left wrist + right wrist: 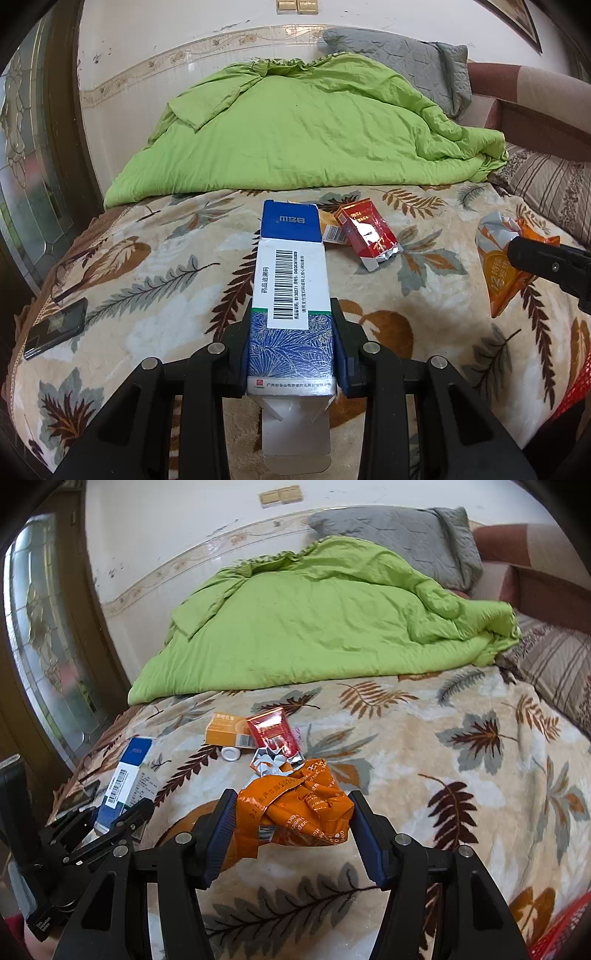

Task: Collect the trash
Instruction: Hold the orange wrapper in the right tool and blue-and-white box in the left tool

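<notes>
My left gripper (pixel 291 347) is shut on a blue and white medicine box (pixel 291 280), held lengthwise above the leaf-print blanket (pixel 166 280). The box also shows in the right wrist view (pixel 123 782), with the left gripper (pixel 110 818) on it. My right gripper (pixel 291 812) is shut on a crumpled orange wrapper (pixel 303 801); the wrapper also shows at the right of the left wrist view (pixel 506 258). A red cigarette pack (pixel 367 232) and a small orange box (pixel 225 731) lie on the blanket beyond. A white cap (pixel 231 754) lies by them.
A green quilt (pixel 295 129) is heaped across the back of the bed, with a grey pillow (pixel 406 62) behind it. A dark phone (pixel 55 332) lies at the blanket's left edge. A red mesh basket (pixel 561 930) shows at the lower right. A glass door (pixel 48 635) stands left.
</notes>
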### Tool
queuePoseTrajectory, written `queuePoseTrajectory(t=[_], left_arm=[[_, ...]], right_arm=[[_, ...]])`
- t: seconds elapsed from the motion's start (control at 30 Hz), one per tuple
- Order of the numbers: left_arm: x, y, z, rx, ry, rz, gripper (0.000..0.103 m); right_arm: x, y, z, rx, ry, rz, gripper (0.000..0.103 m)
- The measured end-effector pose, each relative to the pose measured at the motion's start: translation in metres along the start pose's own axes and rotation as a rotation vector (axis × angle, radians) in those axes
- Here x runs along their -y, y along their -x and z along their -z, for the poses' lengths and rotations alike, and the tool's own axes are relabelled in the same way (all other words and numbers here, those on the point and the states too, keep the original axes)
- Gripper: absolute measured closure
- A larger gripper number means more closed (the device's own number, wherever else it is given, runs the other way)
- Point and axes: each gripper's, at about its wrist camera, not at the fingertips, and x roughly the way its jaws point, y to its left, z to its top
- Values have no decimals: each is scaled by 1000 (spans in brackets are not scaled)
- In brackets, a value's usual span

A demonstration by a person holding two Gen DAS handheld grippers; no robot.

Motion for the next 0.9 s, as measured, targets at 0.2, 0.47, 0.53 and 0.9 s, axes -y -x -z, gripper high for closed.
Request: queuePoseTrajectory(t=[0.2, 0.47, 0.53, 0.9], left_arm=[[1, -5, 0, -7, -3, 8, 70], [5, -10, 0, -3, -22, 15, 70], [6, -9, 0, -4, -22, 15, 70], [8, -8, 0, -3, -26, 10, 70]], right_arm=[[-11, -3, 3, 2, 57, 8, 38], [-11, -4, 3, 0, 55, 13, 38], [-10, -6, 3, -1, 53, 15, 38], [-9, -5, 2, 1, 52, 21, 38]])
